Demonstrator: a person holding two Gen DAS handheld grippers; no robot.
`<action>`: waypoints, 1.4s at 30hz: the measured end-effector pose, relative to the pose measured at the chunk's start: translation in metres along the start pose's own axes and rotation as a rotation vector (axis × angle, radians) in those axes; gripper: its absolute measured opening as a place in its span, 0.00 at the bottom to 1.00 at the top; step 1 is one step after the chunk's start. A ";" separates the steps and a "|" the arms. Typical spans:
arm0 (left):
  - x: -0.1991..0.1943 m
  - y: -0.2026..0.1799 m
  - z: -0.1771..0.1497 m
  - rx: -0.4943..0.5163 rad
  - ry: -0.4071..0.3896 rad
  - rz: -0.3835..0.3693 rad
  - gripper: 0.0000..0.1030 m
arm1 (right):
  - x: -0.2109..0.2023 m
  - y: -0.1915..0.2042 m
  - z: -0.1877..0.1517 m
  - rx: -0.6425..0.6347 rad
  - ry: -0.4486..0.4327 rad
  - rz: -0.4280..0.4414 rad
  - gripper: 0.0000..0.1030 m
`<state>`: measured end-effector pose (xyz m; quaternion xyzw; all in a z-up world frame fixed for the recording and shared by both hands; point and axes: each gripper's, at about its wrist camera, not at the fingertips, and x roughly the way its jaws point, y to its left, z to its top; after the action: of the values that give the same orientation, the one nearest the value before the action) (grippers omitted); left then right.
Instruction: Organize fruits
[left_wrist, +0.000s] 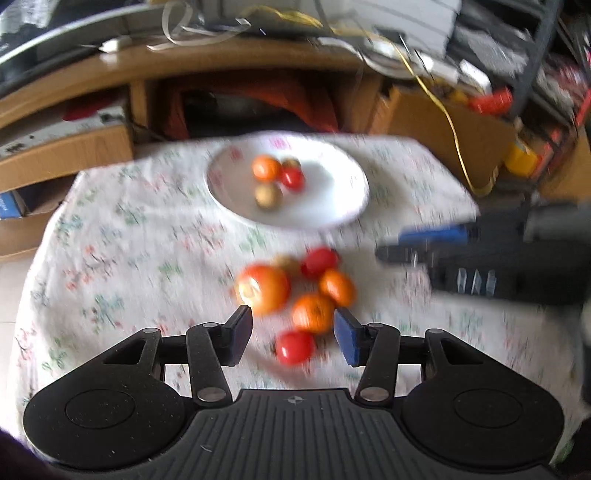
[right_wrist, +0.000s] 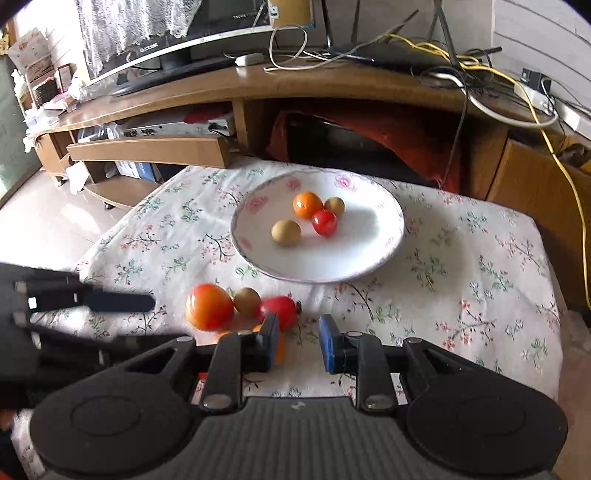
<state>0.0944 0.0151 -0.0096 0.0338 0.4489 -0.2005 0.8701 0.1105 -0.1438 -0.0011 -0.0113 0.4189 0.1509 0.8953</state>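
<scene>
A white plate (left_wrist: 332, 206) (right_wrist: 369, 251) on the floral cloth holds an orange (right_wrist: 307, 205), a red tomato (right_wrist: 324, 222) and two brown fruits (right_wrist: 286, 232). Nearer me lies a loose group: a large orange-red tomato (left_wrist: 263, 288) (right_wrist: 208, 306), a brown fruit (right_wrist: 246, 301), red tomatoes (left_wrist: 319, 261) (right_wrist: 279, 310) and oranges (left_wrist: 313, 313). My left gripper (left_wrist: 293, 334) is open and empty, with a small red tomato (left_wrist: 294, 348) and an orange between its fingers. My right gripper (right_wrist: 298, 341) is open and empty just right of the group. The left view is blurred.
A floral cloth (right_wrist: 480, 266) covers the small table, whose edges drop off left and right. Behind stands a wooden TV stand (right_wrist: 258, 88) with cables, a monitor and boxes. The other gripper shows at the right of the left view (left_wrist: 480, 258) and at the left of the right view (right_wrist: 74, 299).
</scene>
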 end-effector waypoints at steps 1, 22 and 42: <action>0.003 -0.002 -0.004 0.021 0.012 -0.003 0.55 | -0.001 -0.002 0.000 0.005 0.001 0.000 0.38; 0.035 -0.013 -0.023 0.140 0.055 0.013 0.42 | 0.030 -0.012 -0.003 0.092 0.076 0.075 0.38; 0.027 -0.009 -0.029 0.104 0.074 -0.015 0.43 | 0.054 -0.007 -0.003 0.146 0.138 0.110 0.39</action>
<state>0.0824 0.0055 -0.0472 0.0829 0.4702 -0.2285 0.8484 0.1427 -0.1365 -0.0442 0.0666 0.4893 0.1676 0.8533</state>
